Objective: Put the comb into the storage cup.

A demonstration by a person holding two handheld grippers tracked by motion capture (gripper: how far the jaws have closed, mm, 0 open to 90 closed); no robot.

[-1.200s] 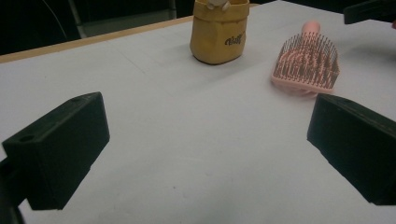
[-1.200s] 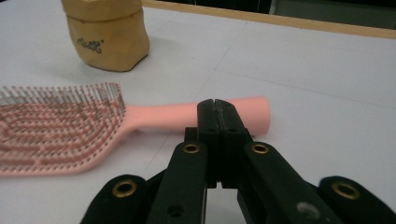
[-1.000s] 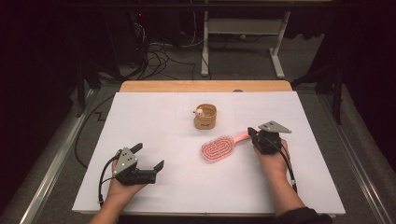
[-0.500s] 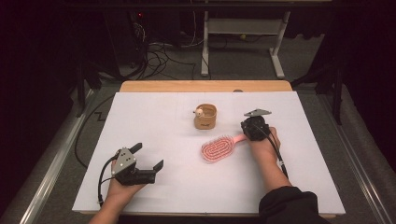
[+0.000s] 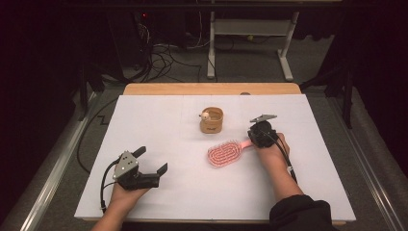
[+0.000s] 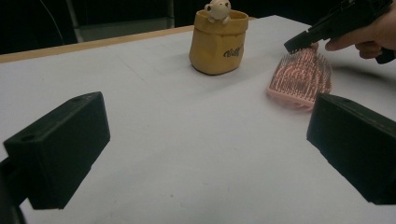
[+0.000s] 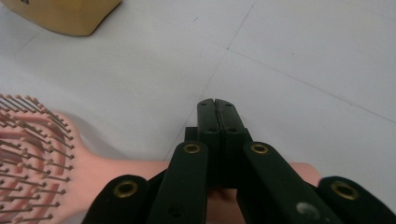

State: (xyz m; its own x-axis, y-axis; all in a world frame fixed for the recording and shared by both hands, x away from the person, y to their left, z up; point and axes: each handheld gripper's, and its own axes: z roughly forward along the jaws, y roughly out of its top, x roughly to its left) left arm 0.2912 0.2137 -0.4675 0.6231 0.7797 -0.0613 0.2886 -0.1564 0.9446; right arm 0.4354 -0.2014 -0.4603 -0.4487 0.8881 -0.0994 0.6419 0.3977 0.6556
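- High view: pink hairbrush (image 5: 225, 154) lies mid-table, handle toward 2 o'clock; right gripper (image 5: 260, 137) sits over the handle end. Tan pouch (image 5: 212, 120) at brush's 11 o'clock, apart.
- Right gripper view adds: jaws pressed together, tips (image 7: 215, 103) past the handle (image 7: 140, 170), which runs under the jaw arms; can't tell if it's pinched.
- Left gripper view adds: small figure (image 6: 218, 9) in pouch top; left gripper (image 6: 205, 154) jaws spread, nothing between.
- Vs 1 s ago: right hand moved toward 10 o'clock, closer to pouch; left gripper same spot at table's 7 o'clock; brush unmoved.
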